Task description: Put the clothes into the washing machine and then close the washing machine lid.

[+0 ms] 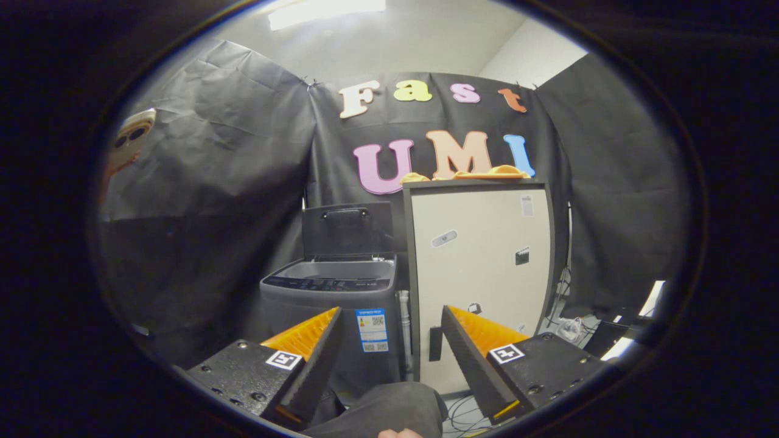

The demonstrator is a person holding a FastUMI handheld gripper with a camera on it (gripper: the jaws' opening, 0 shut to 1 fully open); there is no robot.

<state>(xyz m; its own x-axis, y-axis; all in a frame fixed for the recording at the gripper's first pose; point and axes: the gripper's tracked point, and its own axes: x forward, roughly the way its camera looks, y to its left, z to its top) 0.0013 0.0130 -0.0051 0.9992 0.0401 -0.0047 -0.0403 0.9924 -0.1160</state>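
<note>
A dark grey top-loading washing machine (331, 316) stands well beyond my fingers, slightly left of them, with its lid (348, 228) raised upright at the back. Orange-yellow clothes (471, 174) lie on top of a tall white cabinet (481, 267) just right of the machine. My gripper (389, 316) is open, with nothing between its fingers, and is held back from both the machine and the cabinet.
Black cloth walls close the booth behind and to both sides. A person's knee (395, 407) in dark trousers shows below, between the fingers. Cables (468, 417) lie on the floor by the cabinet's foot. A phone on a mount (128, 143) hangs high at the left.
</note>
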